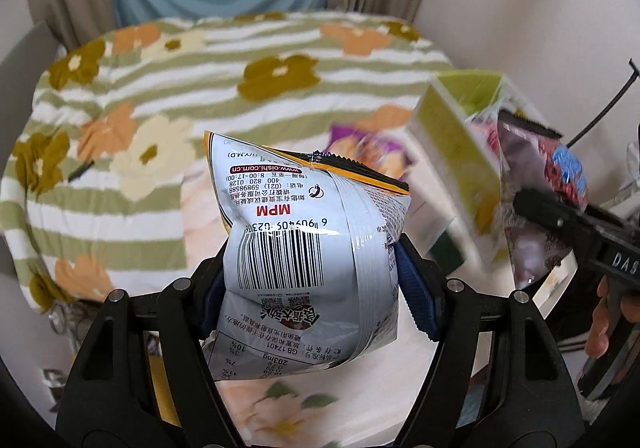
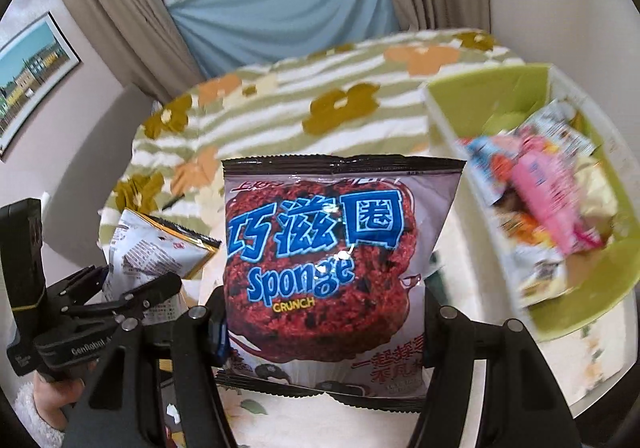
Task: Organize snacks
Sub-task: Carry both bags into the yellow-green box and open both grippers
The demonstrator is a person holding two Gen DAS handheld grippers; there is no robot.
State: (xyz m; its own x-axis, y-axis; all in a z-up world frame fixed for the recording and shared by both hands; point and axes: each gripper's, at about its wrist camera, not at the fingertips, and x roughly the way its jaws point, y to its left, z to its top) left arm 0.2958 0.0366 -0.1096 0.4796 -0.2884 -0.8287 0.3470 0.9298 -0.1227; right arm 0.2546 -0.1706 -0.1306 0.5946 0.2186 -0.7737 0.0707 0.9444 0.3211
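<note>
Your left tongs (image 1: 310,288) pinch the white snack bag (image 1: 308,244); your right tongs (image 2: 324,328) clamp the Sponge Crunch bag (image 2: 328,260) near the green bin (image 2: 520,88).

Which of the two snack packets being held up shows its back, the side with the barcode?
The white packet with the barcode, gripped by the left gripper. The dark "Sponge Crunch" packet in the right gripper shows its front.

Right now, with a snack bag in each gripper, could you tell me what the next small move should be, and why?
Probably carry the Sponge Crunch bag in the right gripper over the green box and release: that box already holds snacks, and both bags hang lifted off the bed.
</note>
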